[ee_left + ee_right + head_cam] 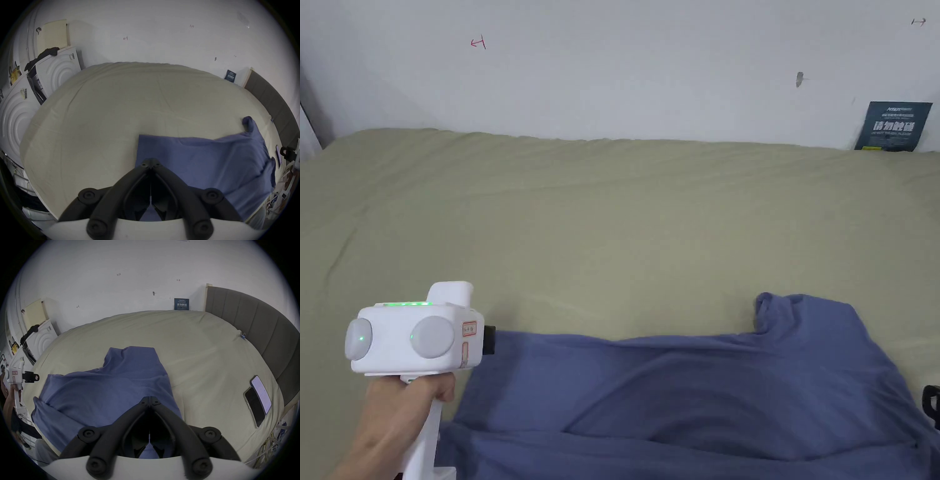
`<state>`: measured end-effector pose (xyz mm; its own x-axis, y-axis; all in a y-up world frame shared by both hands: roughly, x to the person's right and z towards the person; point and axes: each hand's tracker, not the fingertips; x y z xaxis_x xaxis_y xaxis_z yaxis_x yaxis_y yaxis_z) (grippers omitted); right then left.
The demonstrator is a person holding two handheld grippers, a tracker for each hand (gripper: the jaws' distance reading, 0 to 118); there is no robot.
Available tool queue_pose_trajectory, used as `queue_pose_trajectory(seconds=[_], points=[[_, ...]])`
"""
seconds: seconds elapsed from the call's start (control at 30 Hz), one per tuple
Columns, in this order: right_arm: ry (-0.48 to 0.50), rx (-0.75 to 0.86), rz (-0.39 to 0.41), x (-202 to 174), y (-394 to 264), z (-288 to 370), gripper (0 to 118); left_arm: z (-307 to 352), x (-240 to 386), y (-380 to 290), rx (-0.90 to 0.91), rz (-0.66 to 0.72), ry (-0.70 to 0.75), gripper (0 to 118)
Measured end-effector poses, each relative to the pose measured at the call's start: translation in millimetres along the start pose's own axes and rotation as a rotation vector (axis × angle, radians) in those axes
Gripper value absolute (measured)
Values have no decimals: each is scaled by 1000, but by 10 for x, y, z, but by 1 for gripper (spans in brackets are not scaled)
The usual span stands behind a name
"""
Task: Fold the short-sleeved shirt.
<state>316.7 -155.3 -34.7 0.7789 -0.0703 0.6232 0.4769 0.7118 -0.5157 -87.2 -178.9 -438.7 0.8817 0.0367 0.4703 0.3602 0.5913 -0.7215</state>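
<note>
Shirt (700, 394), blue, short-sleeved: spread on olive bedsheet (612, 237), stretched between my tongs. Left tongs (151, 164) closed, pinching its left edge. Right tongs (150, 400) closed, gripping its right edge.

Even, soft light is filling the head view; both gripper views are looking dimmer, bending strongly and darkening at their edges.
</note>
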Motion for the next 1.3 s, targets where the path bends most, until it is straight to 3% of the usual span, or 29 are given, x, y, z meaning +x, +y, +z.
queue_pose_trajectory(seconds=[0.03,0.07,0.13,0.3,0.37,0.43,0.5,0.57,0.77,0.8,0.87,0.9,0.97,1.23,1.3], points=[[-3,-7,-2,11,14,-40,0,-101,-18,54,-15,25,-9,93],[-4,-15,-3,94,12,-98,0,-202,-35,104,-39,42,-2,118],[-14,-32,9,115,16,-167,0,-316,-6,81,-91,98,-9,113],[-32,-67,31,225,-19,-312,0,-824,-33,184,-121,46,61,113],[-35,-78,24,312,-21,-352,0,-791,18,240,-146,25,71,101],[-40,-82,16,346,-15,-363,0,-758,43,225,-141,24,59,59],[-39,-85,4,418,6,-393,0,-691,80,187,-116,2,82,45],[-39,-92,-8,452,32,-402,0,-679,63,161,-106,13,61,1],[-48,-98,-1,566,253,-558,1,-655,69,178,-116,36,30,0],[-36,-108,-6,577,315,-602,10,-664,57,189,-115,35,28,0],[-17,-150,-17,580,463,-760,92,-681,44,208,-120,24,21,0],[-6,-201,-12,574,523,-865,116,-676,46,203,-118,21,21,0],[27,-209,0,541,606,-1059,118,-684,46,214,-122,22,19,0],[-50,-387,108,440,713,-1713,118,-715,59,192,-121,-11,20,0],[-64,-385,145,445,647,-1741,111,-720,65,187,-119,-19,22,0]])
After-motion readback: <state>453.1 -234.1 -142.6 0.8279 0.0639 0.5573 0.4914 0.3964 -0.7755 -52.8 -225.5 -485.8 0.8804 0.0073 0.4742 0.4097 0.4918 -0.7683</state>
